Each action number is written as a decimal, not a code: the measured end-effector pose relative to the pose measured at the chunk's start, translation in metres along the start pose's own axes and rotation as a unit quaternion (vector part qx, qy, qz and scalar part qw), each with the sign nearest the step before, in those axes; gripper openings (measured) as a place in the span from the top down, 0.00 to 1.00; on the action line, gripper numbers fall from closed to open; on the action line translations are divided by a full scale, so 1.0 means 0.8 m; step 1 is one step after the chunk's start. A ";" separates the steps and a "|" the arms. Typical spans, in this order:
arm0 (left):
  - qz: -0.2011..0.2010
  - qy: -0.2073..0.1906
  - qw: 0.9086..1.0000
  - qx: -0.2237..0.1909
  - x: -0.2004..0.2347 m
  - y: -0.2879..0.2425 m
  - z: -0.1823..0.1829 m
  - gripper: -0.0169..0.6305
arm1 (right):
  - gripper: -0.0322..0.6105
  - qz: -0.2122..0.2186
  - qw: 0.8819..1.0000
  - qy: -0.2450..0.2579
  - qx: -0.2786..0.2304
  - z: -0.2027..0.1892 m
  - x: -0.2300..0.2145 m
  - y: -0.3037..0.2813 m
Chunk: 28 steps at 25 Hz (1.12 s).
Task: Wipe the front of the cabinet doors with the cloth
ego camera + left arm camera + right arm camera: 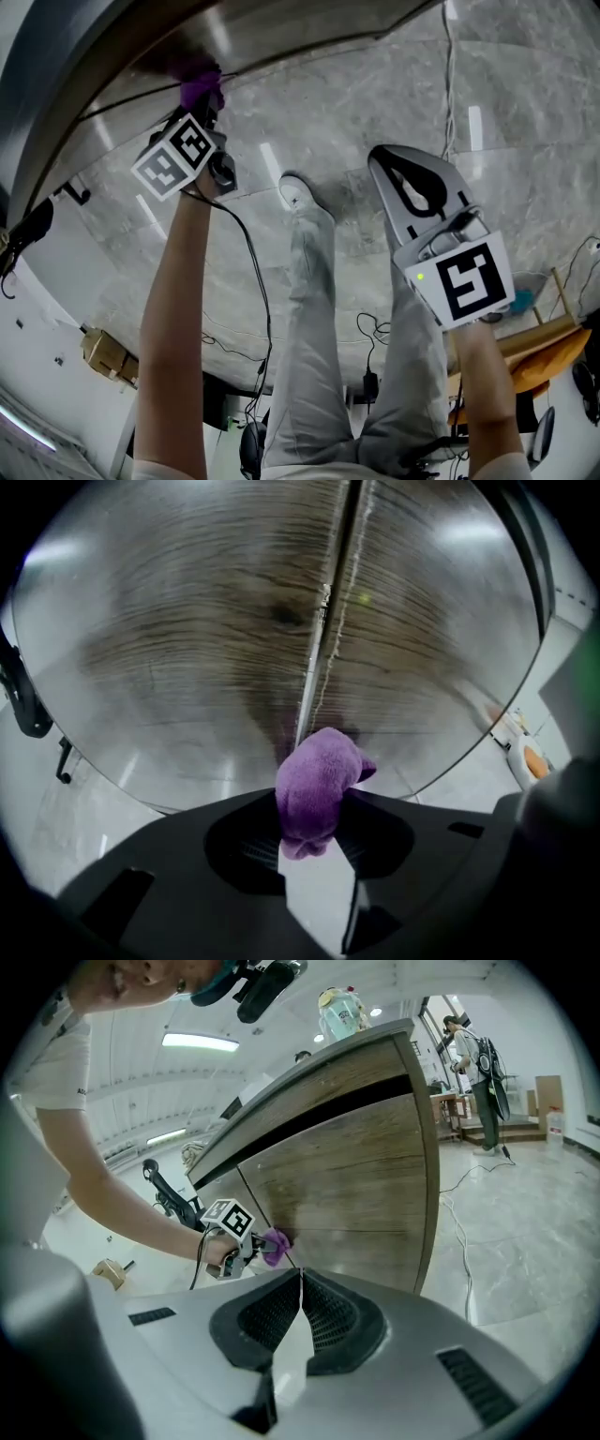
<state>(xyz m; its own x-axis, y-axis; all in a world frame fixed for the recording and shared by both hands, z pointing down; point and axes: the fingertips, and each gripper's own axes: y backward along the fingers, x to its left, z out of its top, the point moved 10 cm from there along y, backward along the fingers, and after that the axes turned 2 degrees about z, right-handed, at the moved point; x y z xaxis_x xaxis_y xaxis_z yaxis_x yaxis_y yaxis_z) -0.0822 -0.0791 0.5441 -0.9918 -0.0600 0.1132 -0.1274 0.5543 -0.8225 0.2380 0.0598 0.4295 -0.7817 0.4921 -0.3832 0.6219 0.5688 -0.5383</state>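
My head camera looks steeply down past my own legs, with the cabinet doors (234, 33) at far left and the floor (375, 103) filling the rest. The camera on my left gripper (312, 803) faces those doors from very near, square onto the seam between them. The one on my right gripper (300, 1274) sits well back to the right and looks across at the same doors, catching the cloth (275, 1244) that all three views share.

Purple cloth (200, 91) half hidden behind left gripper (206, 111), cabinet doors (281, 33) cut off by picture's top edge
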 end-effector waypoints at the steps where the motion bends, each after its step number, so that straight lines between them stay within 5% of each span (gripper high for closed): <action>1: 0.008 0.000 1.000 0.000 -0.006 -0.001 -0.002 0.76 | 0.90 0.004 1.000 0.003 0.001 -0.001 -0.007 0.007; 5: -0.008 -0.031 0.999 0.021 -0.077 -0.019 -0.020 0.76 | 0.91 0.020 1.000 0.019 0.014 -0.010 -0.046 0.043; 11: -0.109 -0.049 0.992 0.034 -0.240 -0.082 -0.054 0.76 | 0.90 0.044 0.998 0.036 0.032 -0.025 -0.107 0.091; 17: -0.138 -0.091 0.985 0.056 -0.364 -0.110 -0.029 0.76 | 0.90 -0.010 1.000 -0.015 0.014 -0.045 -0.169 0.134; 22: -0.140 -0.095 0.983 0.066 -0.383 -0.132 -0.020 0.76 | 0.90 -0.066 0.996 -0.062 0.001 -0.066 -0.207 0.160; 28: -0.120 -0.088 0.986 0.074 -0.315 -0.130 -0.021 0.76 | 0.90 -0.084 0.994 -0.063 -0.002 -0.072 -0.186 0.140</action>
<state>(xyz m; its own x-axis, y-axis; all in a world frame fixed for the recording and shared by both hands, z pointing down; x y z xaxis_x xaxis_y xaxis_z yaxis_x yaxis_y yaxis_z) 0.1811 -0.1077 0.6104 -0.9182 -0.3245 0.2274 -0.3467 0.3804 -0.8574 0.4268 0.0884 0.4691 -0.8740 0.3032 -0.3796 0.4820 0.6390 -0.5994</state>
